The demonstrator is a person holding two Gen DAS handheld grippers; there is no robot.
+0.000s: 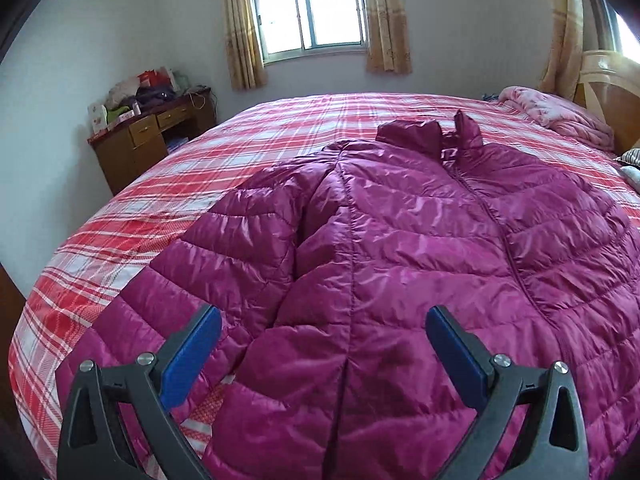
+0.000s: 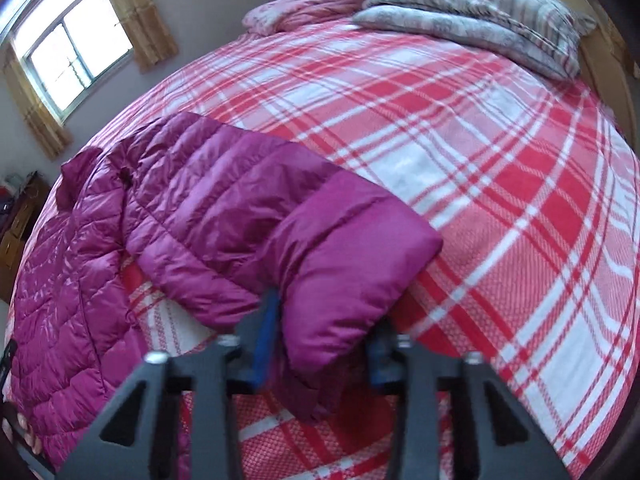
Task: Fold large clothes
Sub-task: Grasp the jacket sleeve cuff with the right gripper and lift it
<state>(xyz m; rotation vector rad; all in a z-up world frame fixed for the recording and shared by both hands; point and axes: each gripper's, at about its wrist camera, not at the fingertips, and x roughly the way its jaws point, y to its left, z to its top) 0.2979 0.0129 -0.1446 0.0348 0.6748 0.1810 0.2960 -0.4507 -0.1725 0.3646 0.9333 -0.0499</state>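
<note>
Fingers [image 1: 456, 354] of the left gripper [image 1: 323, 354] stand spread wide above the lower body of a magenta puffer jacket [image 1: 400, 240], gripping nothing, while the right gripper [image 2: 322, 344] has its fingers [image 2: 266, 340] pinched on the cuff end of the jacket's right sleeve [image 2: 340, 256]. The jacket lies front up and zipped on a bed [image 2: 500, 184] dressed in a red-and-white plaid cover, collar toward the far window [image 1: 308, 8]; its left sleeve [image 1: 224, 256] rests flat alongside the body. Lifted by its end, the right sleeve arches clear of the cover, and bare plaid shows between it and the jacket's side. By the look of it, the hold is meant to carry that sleeve inward across the chest, the first fold of a garment otherwise laid out flat. The spread left gripper, poised over the body, seems ready to pin the slippery quilted shell so it does not slide. Pillows [image 2: 480, 16] sit well apart at the headboard, and a cluttered wooden desk [image 1: 152, 140] stands beside the bed.
</note>
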